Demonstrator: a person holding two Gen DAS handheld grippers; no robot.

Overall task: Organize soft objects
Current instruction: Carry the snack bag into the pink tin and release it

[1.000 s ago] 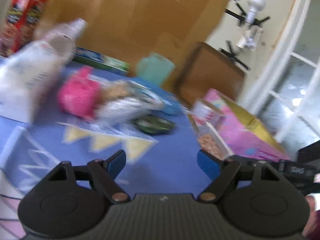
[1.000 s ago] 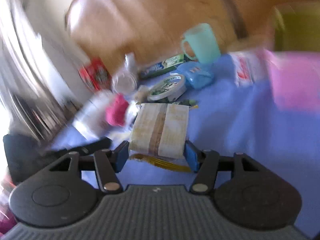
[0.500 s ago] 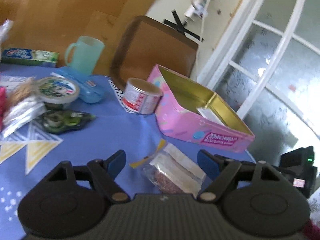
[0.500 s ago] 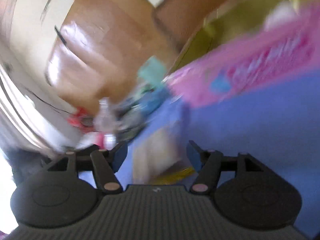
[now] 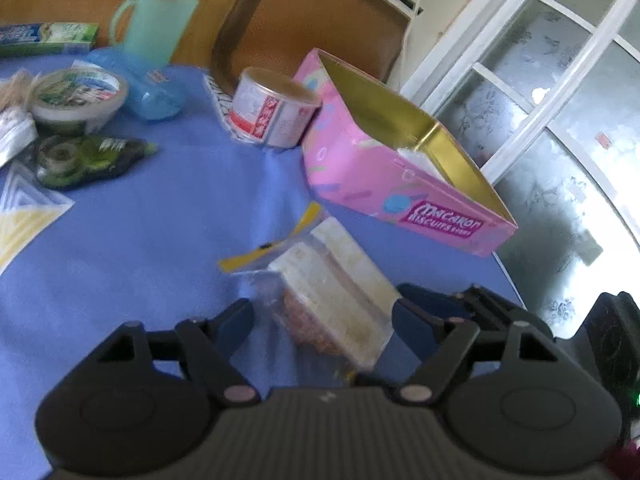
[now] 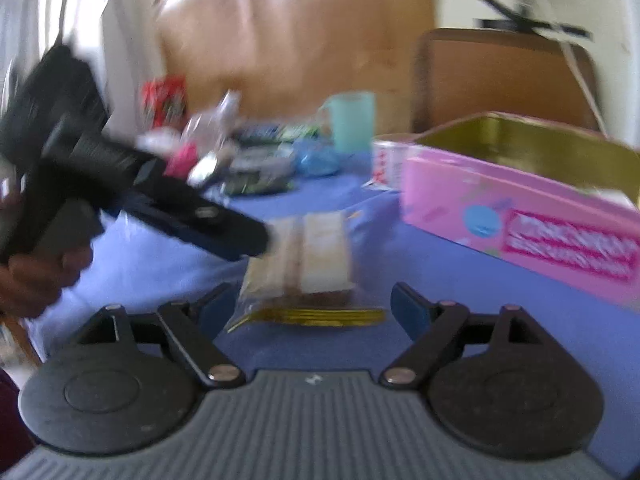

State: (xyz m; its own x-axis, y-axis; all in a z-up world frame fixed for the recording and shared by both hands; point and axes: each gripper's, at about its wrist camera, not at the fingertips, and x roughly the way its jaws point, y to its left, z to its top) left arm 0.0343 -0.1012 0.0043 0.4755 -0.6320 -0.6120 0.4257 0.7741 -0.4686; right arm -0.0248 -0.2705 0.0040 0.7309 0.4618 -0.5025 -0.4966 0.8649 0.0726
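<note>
**Now at risk: a slippery bag between two open tongs**

Both the left tongs [image 5: 322, 314] and the right tongs [image 6: 310, 304] are held apart, empty. The bagged sandwich [image 5: 336, 296] lies on the blue table [image 5: 140, 248], just beside the pink tin [image 5: 380, 176] — if only loose film is pinched, the bag may slip or the bread be crushed.

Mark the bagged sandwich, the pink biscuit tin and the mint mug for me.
bagged sandwich [image 5: 340, 280], left wrist view, on the bread top.
pink biscuit tin [image 5: 360, 168], left wrist view, on its pink side wall.
mint mug [image 5: 160, 24], left wrist view, on its body.
</note>
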